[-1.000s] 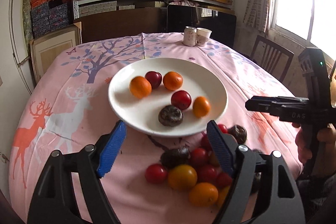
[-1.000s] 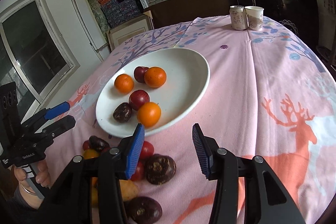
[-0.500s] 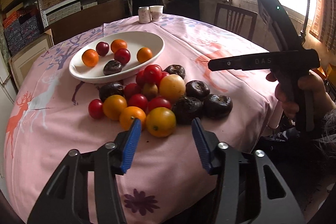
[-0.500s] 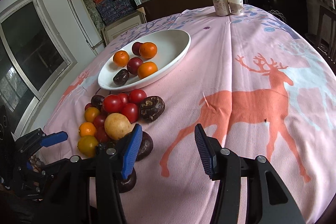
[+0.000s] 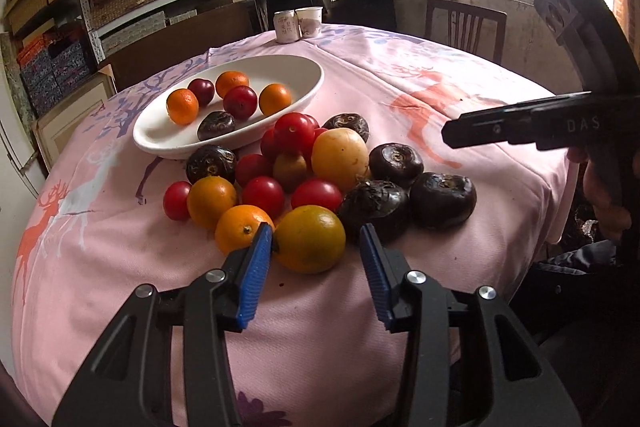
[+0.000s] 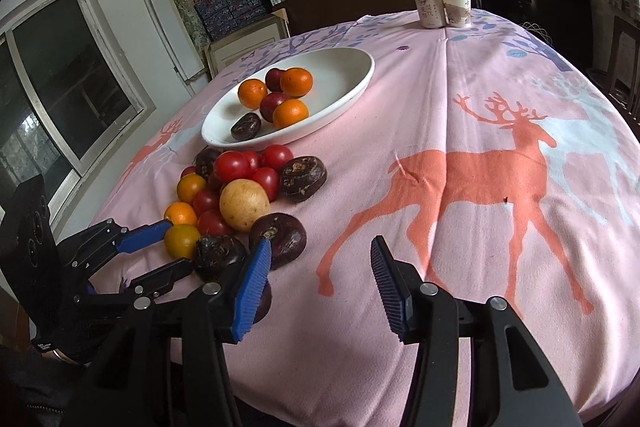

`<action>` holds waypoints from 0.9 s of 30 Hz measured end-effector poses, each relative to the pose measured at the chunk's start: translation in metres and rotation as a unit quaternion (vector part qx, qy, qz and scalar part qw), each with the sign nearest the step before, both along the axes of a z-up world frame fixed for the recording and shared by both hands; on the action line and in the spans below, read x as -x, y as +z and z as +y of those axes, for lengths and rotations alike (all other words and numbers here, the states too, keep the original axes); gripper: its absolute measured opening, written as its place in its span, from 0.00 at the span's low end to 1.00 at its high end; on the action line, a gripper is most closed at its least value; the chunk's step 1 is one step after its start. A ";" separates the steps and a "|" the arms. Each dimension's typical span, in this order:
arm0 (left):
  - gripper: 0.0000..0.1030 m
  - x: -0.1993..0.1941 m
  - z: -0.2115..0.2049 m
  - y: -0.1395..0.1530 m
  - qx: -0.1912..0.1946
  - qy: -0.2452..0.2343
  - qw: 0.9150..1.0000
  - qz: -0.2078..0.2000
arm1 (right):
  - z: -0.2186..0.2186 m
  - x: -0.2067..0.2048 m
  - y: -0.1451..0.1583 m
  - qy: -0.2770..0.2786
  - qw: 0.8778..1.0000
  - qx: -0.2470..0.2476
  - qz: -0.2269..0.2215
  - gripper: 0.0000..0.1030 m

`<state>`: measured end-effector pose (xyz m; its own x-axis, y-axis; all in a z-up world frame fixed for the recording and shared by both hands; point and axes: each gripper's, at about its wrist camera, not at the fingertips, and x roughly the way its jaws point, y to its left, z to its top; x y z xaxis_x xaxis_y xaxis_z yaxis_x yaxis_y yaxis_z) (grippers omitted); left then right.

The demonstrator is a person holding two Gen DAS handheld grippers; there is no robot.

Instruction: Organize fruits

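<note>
Six fruits lie in the white plate (image 5: 312, 83) toward the worktop's far edge: three oranges, two dark red plums and one dark chestnut. A far larger heap (image 5: 304, 171) of tomatoes, oranges and dark chestnuts waits at the near edge, so most sorting is left. The left gripper (image 5: 316, 247), jaws having just narrowed, brackets the nearest orange (image 5: 310, 239), one pad touching, not clamped. The right gripper (image 6: 320, 255) hangs released beside the heap, holding nothing
</note>
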<state>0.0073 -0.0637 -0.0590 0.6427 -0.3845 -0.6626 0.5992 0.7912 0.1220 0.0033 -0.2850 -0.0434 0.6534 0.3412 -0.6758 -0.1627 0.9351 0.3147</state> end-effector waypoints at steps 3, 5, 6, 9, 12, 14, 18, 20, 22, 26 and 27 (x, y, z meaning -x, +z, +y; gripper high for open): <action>0.32 0.001 0.008 0.000 0.018 0.007 1.000 0.020 | 0.011 0.007 0.001 0.026 1.000 0.009 -0.007 0.51; 0.31 0.001 0.013 -0.001 0.028 0.007 0.999 0.034 | 0.016 0.012 0.004 0.039 0.999 0.012 -0.014 0.51; 0.30 0.000 0.013 -0.003 0.024 0.012 0.999 0.033 | 0.018 0.013 0.005 0.043 0.999 0.014 -0.017 0.51; 0.34 -0.012 0.015 -0.010 0.036 0.032 0.997 0.052 | 0.022 0.014 0.007 0.048 0.999 0.017 -0.018 0.51; 0.34 -0.019 0.009 -0.009 0.040 0.039 0.997 0.049 | 0.023 0.014 0.006 0.048 0.999 0.016 -0.014 0.51; 0.35 -0.021 0.007 -0.008 0.042 0.039 0.997 0.047 | 0.024 0.016 0.005 0.049 0.999 0.018 -0.013 0.51; 0.35 -0.026 0.011 -0.007 0.055 0.040 0.997 0.046 | 0.025 0.018 0.002 0.058 0.998 0.019 -0.009 0.51; 0.35 -0.029 0.014 -0.008 0.063 0.045 0.996 0.048 | 0.030 0.020 0.001 0.069 0.997 0.023 -0.009 0.53; 0.35 -0.028 0.017 -0.006 0.073 0.049 0.995 0.048 | 0.035 0.023 0.000 0.078 0.996 0.032 -0.013 0.55; 0.34 -0.022 0.028 0.009 0.096 0.048 0.993 0.040 | 0.048 0.023 0.000 0.089 0.994 0.059 -0.018 0.55; 0.34 -0.021 0.030 0.014 0.102 0.047 0.993 0.038 | 0.051 0.020 -0.002 0.092 0.994 0.062 -0.014 0.55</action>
<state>0.0281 -0.0336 -0.0455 0.6335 -0.4563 -0.6249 0.5229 0.8477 -0.0890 -0.0171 -0.2344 -0.0456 0.6077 0.3718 -0.7018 -0.3409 0.9202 0.1923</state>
